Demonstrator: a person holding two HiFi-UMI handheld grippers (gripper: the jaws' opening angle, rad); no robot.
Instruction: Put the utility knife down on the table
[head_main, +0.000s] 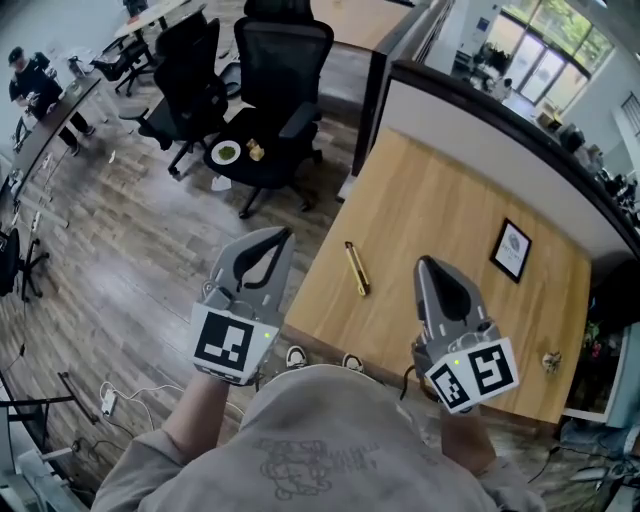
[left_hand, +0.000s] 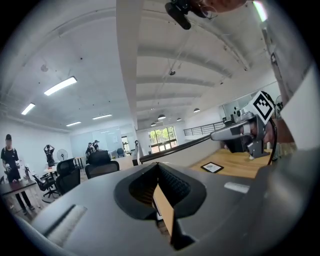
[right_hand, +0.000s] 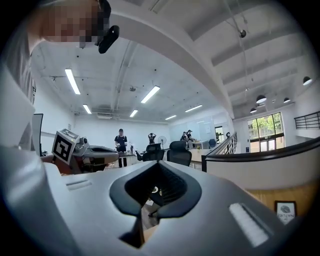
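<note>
The head view looks steeply down from above the person's chest onto the desk (head_main: 420, 200) and the floor (head_main: 130, 240), with the left tongs (head_main: 278, 238) and the right tongs (head_main: 424, 264) close below it. Each gripper view sits right behind its own jaws, which fill its lower half, and faces about level across the office. Each also catches the other tongs at one side. All three views share the framed card (head_main: 511, 250) and the office chairs (head_main: 275, 70).
</note>
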